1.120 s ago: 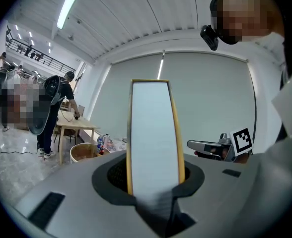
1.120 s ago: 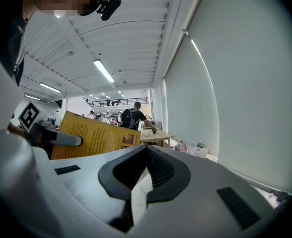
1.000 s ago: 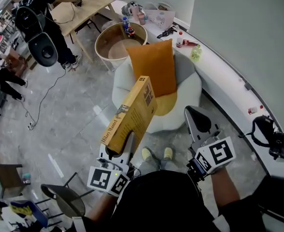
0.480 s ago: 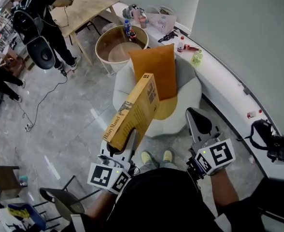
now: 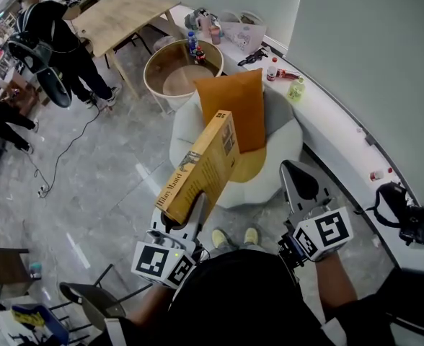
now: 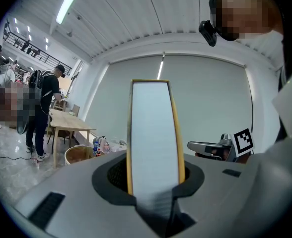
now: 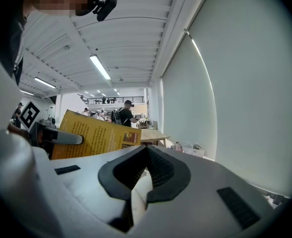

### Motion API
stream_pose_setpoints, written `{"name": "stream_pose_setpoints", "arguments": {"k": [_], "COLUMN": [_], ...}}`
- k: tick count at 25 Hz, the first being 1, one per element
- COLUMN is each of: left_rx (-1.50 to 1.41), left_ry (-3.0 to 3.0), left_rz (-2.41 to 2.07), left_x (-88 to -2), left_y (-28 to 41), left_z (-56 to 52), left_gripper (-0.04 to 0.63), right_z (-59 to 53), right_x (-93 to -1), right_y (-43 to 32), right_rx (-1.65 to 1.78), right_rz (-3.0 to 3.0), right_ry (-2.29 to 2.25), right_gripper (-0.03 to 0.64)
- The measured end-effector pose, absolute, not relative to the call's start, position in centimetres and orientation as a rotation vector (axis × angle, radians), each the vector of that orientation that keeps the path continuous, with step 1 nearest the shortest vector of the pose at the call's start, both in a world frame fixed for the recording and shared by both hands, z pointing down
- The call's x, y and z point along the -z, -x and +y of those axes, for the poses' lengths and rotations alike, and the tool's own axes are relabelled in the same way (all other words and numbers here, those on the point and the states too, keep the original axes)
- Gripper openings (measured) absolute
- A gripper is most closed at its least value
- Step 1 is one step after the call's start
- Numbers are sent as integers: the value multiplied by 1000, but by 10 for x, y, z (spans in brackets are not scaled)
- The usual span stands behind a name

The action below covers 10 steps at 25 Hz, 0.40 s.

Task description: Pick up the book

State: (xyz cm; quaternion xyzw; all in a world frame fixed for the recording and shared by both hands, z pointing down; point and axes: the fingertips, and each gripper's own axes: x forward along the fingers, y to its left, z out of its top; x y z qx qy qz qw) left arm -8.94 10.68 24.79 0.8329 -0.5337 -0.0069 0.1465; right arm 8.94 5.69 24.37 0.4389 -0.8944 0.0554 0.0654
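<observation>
The book (image 5: 200,170) has a yellow cover and stands on edge, tilted up and away over the floor. My left gripper (image 5: 190,209) is shut on its lower end. In the left gripper view the white page edge of the book (image 6: 153,133) rises straight up between the jaws of the left gripper (image 6: 153,182). To the right, at about the same height, my right gripper (image 5: 299,184) is shut with nothing in it. In the right gripper view the right gripper (image 7: 147,148) has its pads meeting, and the book's cover (image 7: 94,138) shows at the left.
Ahead stands a white round armchair (image 5: 284,139) with an orange cushion (image 5: 235,110). Behind it is a round wooden tub table (image 5: 154,67) holding bottles. A curved white counter (image 5: 334,121) runs along the right wall. A person (image 5: 53,38) stands by a wooden table (image 5: 122,16).
The book stays gripped in the left gripper, and both grippers have barely shifted. The person by the wooden table has moved a little to the left.
</observation>
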Motion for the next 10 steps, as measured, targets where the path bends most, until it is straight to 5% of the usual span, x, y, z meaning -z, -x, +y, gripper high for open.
{"name": "stream_pose_setpoints", "arguments": {"k": [10], "left_rx": [9], "left_ry": [-2418], "left_rz": [-1514], "left_x": [-247], "left_y": [90], "left_z": [108], "left_gripper": [148], "right_z": [61], "right_x": [-240], "right_y": [-86], "right_rx": [-180], "right_rz": [-2678], "right_ry": [-1361], "right_gripper": [14]}}
